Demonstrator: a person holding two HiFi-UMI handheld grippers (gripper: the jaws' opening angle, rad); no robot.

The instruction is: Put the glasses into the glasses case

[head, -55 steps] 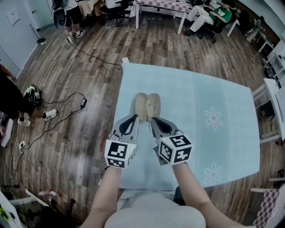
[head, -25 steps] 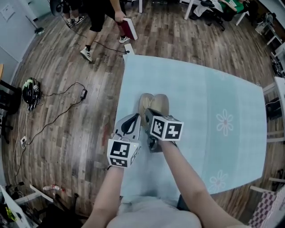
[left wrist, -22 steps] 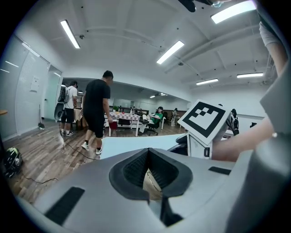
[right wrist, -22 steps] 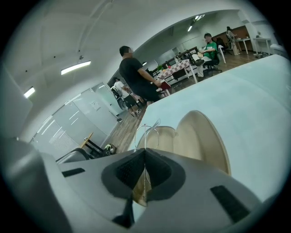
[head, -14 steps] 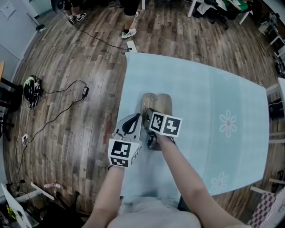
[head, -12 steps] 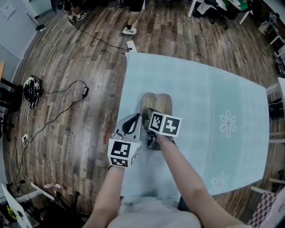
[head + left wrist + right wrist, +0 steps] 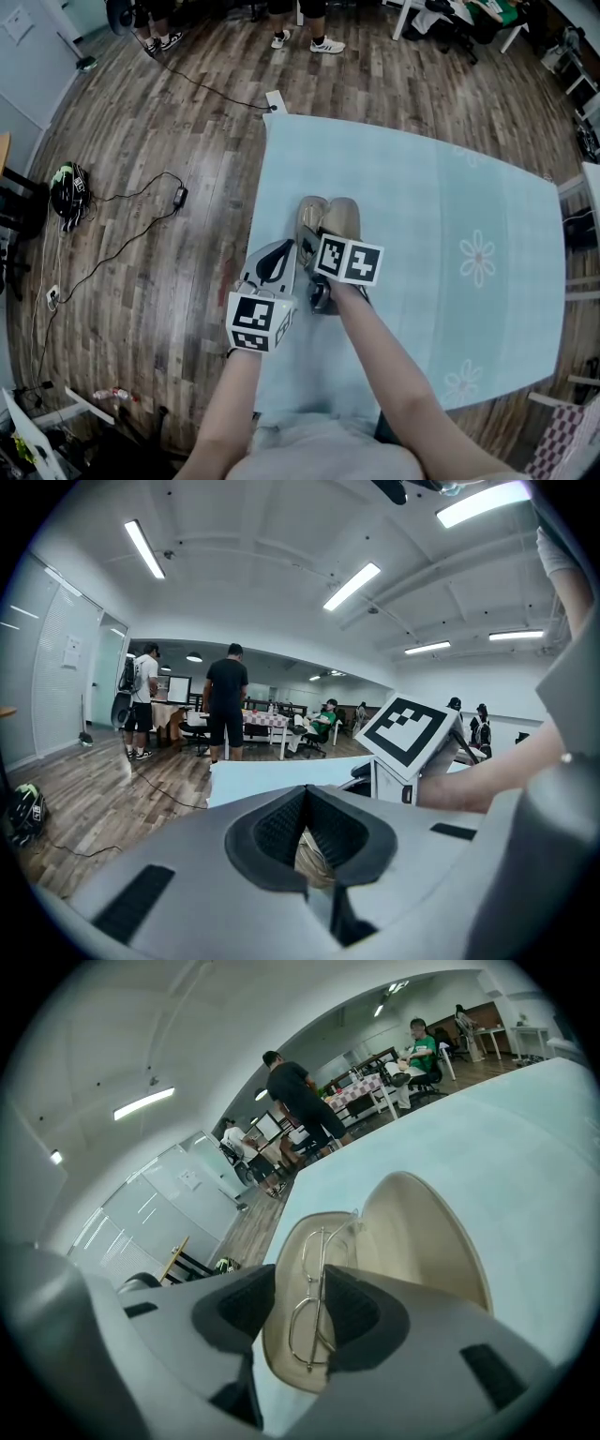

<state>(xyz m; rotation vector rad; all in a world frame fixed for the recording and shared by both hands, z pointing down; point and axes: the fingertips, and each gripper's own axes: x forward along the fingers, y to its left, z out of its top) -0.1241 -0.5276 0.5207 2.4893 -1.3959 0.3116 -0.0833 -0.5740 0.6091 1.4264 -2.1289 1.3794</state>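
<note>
**Glasses (image 7: 317, 1302) lying in the open case (image 7: 422, 1232)**

Head view: one case sits open on the pale blue tabletop (image 7: 422, 216), its two beige halves side by side. The glasses cannot be seen here, because the right gripper (image 7: 309, 238) and its marker cube (image 7: 349, 262) cover the near end of the case. The left gripper (image 7: 289, 249) reaches the case's near left edge, though its tips are hard to make out. People's legs (image 7: 309, 28) are cut off by the top edge.

Left gripper view: the jaws are closed, clamped on a sliver of beige case that shows low between the pads (image 7: 352, 832). The gripper's own body hides the rest of the case. The right gripper's cube and a forearm (image 7: 487, 780) fill the right side.

Right gripper view: the jaws stand apart and have just been opening. The single pair of wire-framed glasses lies in the left half of the case, seen through the gap between the jaws. Whether the right pad touches the frame I cannot tell. The jaws hide the case's near rim.
</note>
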